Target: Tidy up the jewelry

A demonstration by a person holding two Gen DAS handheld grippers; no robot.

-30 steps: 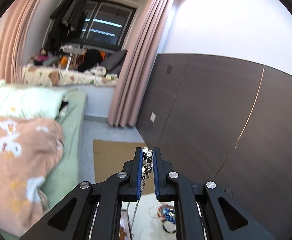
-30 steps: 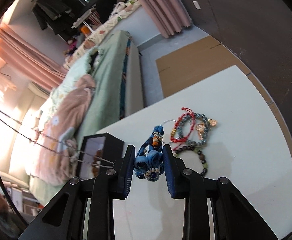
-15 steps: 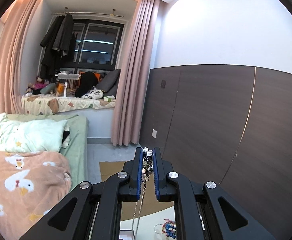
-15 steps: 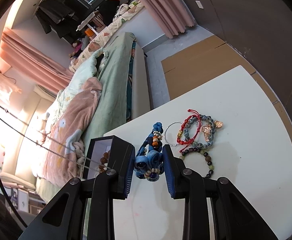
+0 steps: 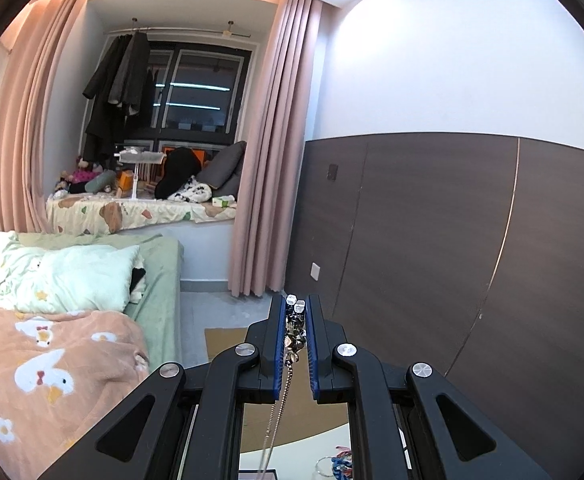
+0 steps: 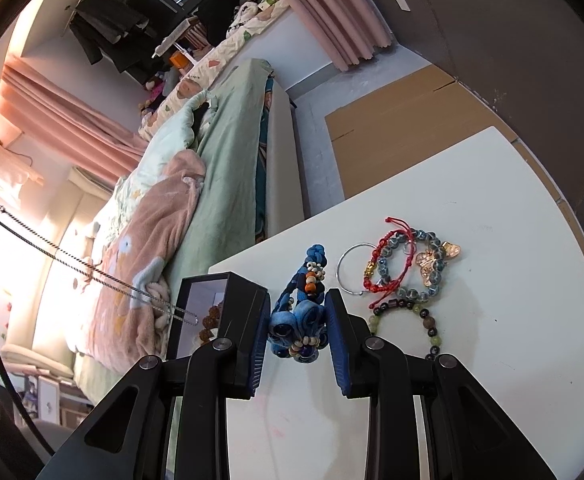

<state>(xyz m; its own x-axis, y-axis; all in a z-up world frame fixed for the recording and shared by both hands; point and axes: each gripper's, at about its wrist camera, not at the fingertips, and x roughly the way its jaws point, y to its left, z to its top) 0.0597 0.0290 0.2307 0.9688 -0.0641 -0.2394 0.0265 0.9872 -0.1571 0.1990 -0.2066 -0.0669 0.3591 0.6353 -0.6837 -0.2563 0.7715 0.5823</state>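
Both grippers loaded: left (image 5: 296,322) pinches necklace (image 5: 294,340); right (image 6: 298,328) w/ blue bracelet (image 6: 300,326).

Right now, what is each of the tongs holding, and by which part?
The left tongs pinch a silver chain necklace at its charm cluster, the chain hanging down. The right tongs clamp a blue knotted bracelet by its rolled blue end.

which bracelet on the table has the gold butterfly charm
The blue-grey beaded bracelet, in the pile's middle. The butterfly charm sits on its right side; the red cord bracelet crosses it, and the dark-and-green beaded bracelet lies nearer the camera.
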